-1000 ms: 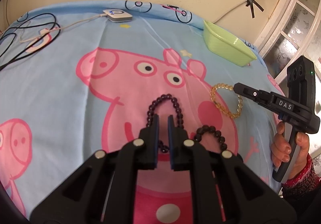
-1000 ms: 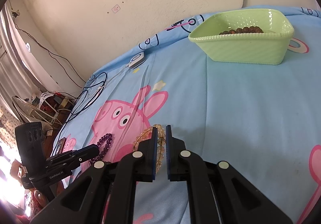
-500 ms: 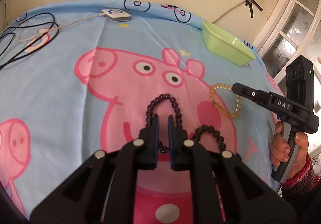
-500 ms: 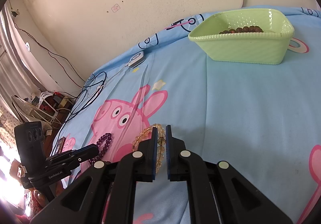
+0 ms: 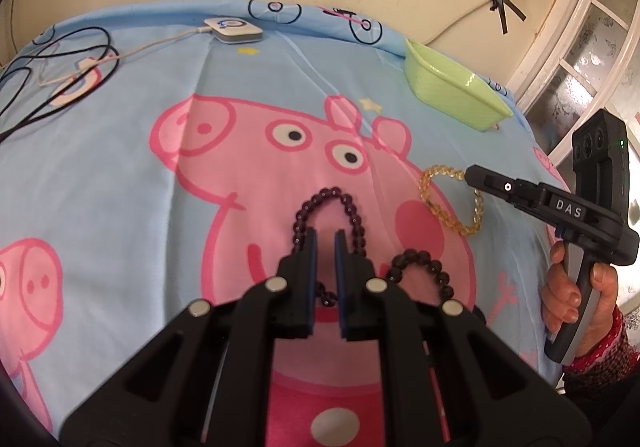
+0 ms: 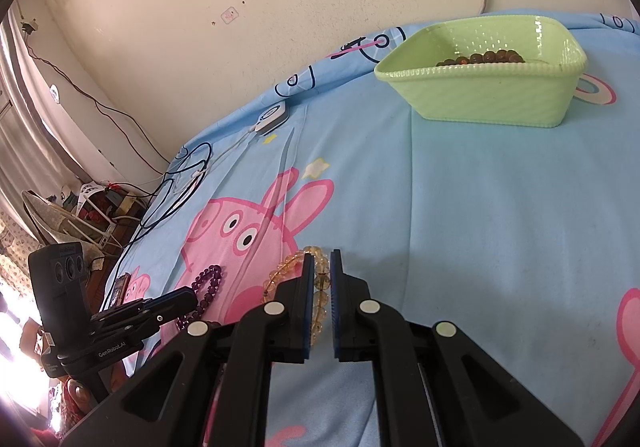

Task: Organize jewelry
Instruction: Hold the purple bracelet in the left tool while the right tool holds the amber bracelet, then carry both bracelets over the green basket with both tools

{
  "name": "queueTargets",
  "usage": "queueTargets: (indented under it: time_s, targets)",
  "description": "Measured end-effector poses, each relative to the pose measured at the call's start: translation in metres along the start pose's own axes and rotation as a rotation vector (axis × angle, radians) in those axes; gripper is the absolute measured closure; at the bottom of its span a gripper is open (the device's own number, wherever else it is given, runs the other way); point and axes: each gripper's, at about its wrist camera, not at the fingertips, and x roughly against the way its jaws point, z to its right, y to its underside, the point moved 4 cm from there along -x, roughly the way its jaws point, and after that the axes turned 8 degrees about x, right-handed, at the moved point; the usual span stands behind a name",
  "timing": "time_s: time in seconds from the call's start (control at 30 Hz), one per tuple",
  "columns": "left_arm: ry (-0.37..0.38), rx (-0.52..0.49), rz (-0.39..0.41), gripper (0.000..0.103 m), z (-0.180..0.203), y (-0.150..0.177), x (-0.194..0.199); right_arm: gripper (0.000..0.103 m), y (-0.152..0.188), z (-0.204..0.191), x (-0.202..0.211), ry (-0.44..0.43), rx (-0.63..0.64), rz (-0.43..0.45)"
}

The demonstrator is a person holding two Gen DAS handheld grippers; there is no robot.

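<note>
Surface: light-blue cotton bedsheet (image 5: 120,175) printed with a large pink cartoon pig, spread flat against a cream wall.

Item 1: purple glass-bead bracelet (image 5: 326,194), a narrow loop lying on the pig's face. The left gripper (image 5: 325,237), black with blue pads, points down over it; its jaws are drawn nearly together with a slim gap, the tips inside the loop, nothing pinched between them. Whether the tips touch the sheet cannot be told.

Item 2: dark, almost black round-bead bracelet (image 5: 424,267), just right of the purple one, partly hidden behind the left gripper's body.

Item 3: amber translucent-bead bracelet (image 6: 320,279), lying on the pig's cheek. The right gripper (image 6: 320,259) sits over it, jaws pressed close; beads show in the narrow slot between the pads, but whether the pads actually squeeze them cannot be told. Seen from the left wrist, its tip rests at the loop's upper edge, and a hand (image 5: 568,287) with a red patterned cuff holds its handle.

Item 4: pale-green ribbed plastic basket (image 6: 492,95), rectangular, near the far edge of the sheet, well apart from the three bracelets. A strand of brown beads (image 6: 480,58) lies inside.

Sundries: white square charger puck (image 5: 234,30) with cable; black cords (image 5: 60,67) looped at the far left
</note>
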Motion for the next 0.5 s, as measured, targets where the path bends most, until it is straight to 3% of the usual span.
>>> queueTargets:
  time_s: [0.5]
  targets:
    - [0.091,0.042,-0.027,0.095,0.001,-0.017,0.006,0.103,-0.004,-0.010,0.012,-0.046,0.030,0.037]
